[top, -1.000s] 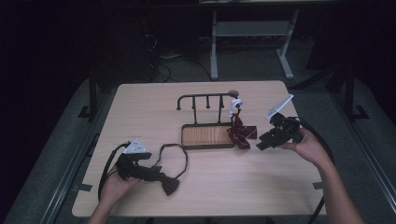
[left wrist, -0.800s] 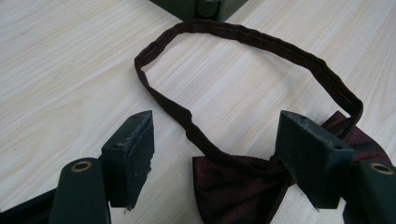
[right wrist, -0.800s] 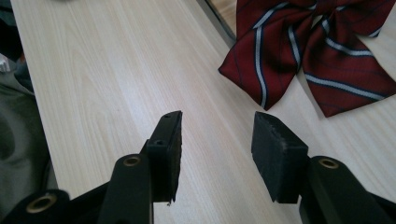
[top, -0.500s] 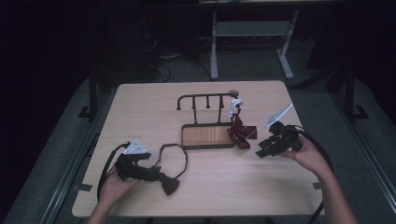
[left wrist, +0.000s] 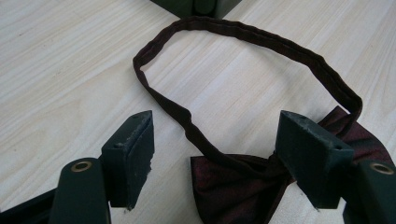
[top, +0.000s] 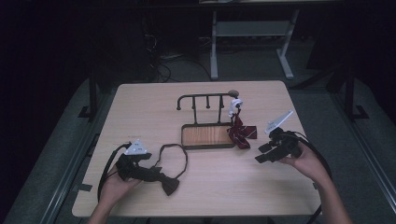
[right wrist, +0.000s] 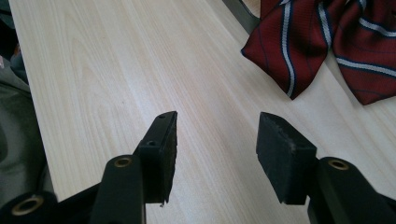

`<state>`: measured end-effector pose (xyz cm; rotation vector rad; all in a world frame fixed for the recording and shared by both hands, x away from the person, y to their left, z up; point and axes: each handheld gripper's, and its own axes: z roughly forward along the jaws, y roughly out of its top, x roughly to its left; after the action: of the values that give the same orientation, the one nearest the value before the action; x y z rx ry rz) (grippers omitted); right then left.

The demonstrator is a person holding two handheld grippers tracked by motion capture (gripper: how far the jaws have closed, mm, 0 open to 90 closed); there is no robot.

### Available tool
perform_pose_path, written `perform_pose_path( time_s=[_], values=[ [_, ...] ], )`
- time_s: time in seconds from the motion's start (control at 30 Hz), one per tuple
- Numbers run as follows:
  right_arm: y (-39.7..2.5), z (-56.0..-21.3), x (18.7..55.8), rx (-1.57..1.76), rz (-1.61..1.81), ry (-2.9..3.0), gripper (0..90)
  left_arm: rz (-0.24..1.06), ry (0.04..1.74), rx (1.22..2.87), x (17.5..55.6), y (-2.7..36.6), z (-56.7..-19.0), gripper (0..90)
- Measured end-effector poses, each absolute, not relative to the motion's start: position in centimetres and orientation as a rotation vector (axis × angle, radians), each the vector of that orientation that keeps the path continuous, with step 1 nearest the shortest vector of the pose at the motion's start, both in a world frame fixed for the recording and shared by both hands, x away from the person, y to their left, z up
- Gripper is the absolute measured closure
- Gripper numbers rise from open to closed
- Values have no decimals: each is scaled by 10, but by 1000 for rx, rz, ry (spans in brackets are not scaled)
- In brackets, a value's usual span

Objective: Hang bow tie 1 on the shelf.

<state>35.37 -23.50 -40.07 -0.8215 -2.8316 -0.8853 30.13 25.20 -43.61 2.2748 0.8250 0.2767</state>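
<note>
Bow tie (left wrist: 261, 186) lies near-left on the table (top: 210, 186), its knot between the left gripper's (left wrist: 224, 154) open jaws, strap looping beyond. Right gripper (right wrist: 215, 140), jaws apart, hovers just near the striped tie (right wrist: 327, 42).

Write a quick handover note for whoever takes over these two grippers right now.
Left gripper: open, fingers on either side of the dark bow tie lying flat on the table, its neck loop spread out beyond. Nothing gripped yet.
Right gripper: open, holding nothing, above bare table beside the striped red tie.
Striped red tie hangs from the right end of the rack, its tails spilling onto the table by the rack's wooden base.
Likely left to do: close on the dark bow tie and hang it on a free peg.
</note>
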Motion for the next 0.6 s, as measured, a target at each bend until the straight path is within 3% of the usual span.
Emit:
perform_pose_path(
  time_s=[0.6],
  values=[
    [-232, -429, 339, -853, -951, -2827, 444, 271, 834, 2283, 301, 251, -439, 287]
  ],
)
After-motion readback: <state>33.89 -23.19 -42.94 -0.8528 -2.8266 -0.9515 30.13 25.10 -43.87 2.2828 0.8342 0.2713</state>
